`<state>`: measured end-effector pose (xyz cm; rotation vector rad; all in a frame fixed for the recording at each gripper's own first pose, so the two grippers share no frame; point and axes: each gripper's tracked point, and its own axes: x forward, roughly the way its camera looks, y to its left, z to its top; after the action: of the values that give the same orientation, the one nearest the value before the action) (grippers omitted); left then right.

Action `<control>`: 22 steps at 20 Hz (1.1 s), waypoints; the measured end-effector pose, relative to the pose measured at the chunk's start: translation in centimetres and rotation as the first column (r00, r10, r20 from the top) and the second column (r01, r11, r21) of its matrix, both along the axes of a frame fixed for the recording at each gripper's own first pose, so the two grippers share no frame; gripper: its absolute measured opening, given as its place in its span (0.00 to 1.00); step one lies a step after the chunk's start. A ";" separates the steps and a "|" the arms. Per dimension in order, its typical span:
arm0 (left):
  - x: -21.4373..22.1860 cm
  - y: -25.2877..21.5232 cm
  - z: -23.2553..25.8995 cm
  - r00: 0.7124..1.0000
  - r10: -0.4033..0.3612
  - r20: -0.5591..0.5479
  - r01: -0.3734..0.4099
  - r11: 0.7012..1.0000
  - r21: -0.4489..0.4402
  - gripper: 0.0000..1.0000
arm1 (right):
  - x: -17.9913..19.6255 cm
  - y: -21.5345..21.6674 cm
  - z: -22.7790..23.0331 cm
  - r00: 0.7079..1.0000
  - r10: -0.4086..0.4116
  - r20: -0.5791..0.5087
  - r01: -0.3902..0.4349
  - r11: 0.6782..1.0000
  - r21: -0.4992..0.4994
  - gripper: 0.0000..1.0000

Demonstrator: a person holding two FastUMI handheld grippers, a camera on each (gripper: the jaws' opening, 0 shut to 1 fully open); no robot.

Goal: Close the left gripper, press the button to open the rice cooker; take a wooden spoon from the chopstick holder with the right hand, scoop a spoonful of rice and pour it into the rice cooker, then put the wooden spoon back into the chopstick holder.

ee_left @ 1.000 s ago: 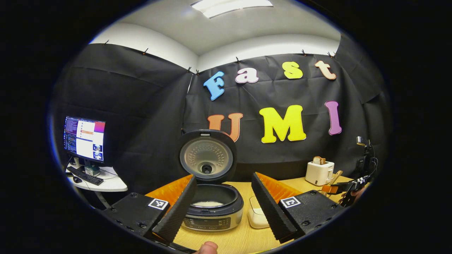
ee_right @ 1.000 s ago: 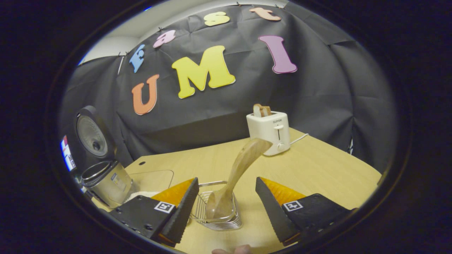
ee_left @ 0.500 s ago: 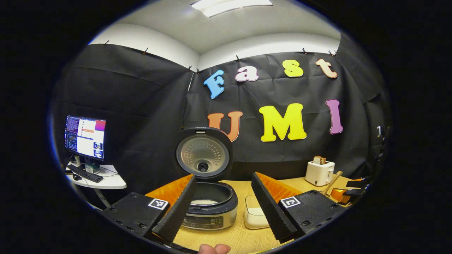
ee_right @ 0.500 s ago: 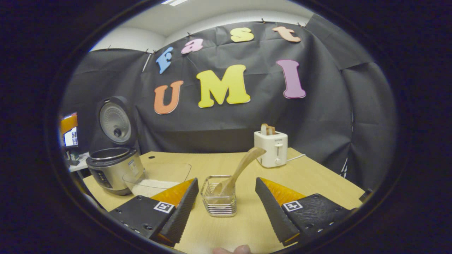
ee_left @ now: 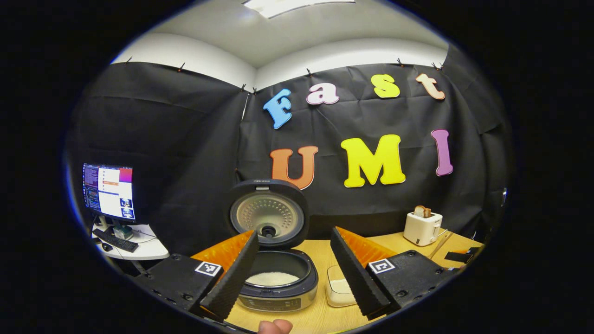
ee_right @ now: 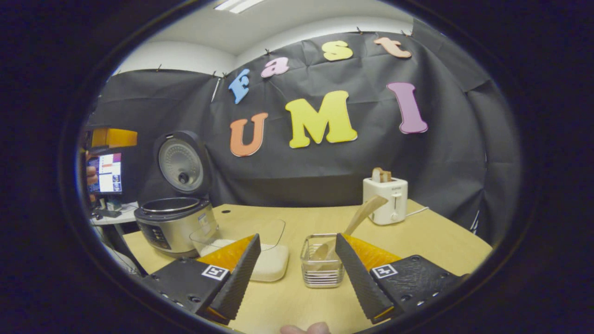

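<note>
Right gripper view puts the right gripper [ee_right: 297, 273] low over the surface [ee_right: 417, 236] with its fingers spread wide and nothing between them. Just ahead stands the wire chopstick holder [ee_right: 321, 262], and the wooden spoon [ee_right: 357, 218] rests in it bowl down, handle leaning up toward the toaster [ee_right: 386, 201], so the handle is easy to pinch for anyone reaching in. To its left sits the clear rice container [ee_right: 260, 253], right beside the rice cooker [ee_right: 174, 222], a short carry for a scoop. Over in the left gripper view, the left gripper [ee_left: 293, 273] hangs with its fingers apart and empty, in front of the rice cooker [ee_left: 278, 273], whose lid [ee_left: 269, 215] stands straight up, white rice showing in the pot. With the spoon in the holder, the job looks finished.
</note>
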<state>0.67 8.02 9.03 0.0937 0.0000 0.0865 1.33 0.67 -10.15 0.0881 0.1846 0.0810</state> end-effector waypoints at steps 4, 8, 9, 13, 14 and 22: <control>3.3 0.8 2.4 0.998 -0.002 -0.055 0.004 0.999 0.034 0.99 | -0.1 -0.3 -0.7 1.000 0.004 0.011 -0.004 1.000 -0.026 0.92; 6.4 1.8 4.8 0.996 -0.012 -0.084 0.013 1.000 0.007 0.99 | 0.6 -1.1 -0.4 1.000 0.000 0.027 0.001 0.999 -0.039 0.91; 7.0 2.2 5.6 0.996 -0.012 -0.089 0.012 1.000 0.003 0.99 | 0.6 -1.5 0.1 0.999 -0.007 0.043 0.009 0.999 -0.043 0.91; 9.7 4.4 8.2 0.994 0.023 -0.104 -0.022 1.000 0.012 0.99 | 0.8 -2.2 0.8 0.998 -0.012 0.069 0.015 0.999 -0.038 0.96; 10.4 4.7 8.5 0.993 0.025 -0.118 -0.024 1.000 0.010 0.99 | 0.8 -2.4 0.9 0.997 -0.012 0.071 0.014 0.999 -0.038 0.96; 16.3 7.1 8.9 0.980 0.067 -0.190 -0.058 0.997 0.053 0.99 | 1.0 -3.3 1.4 0.996 -0.020 0.087 0.022 0.999 -0.024 0.95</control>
<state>16.98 15.16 17.90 0.1490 0.1936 0.1403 2.35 -2.60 -8.74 0.0618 0.0975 0.0615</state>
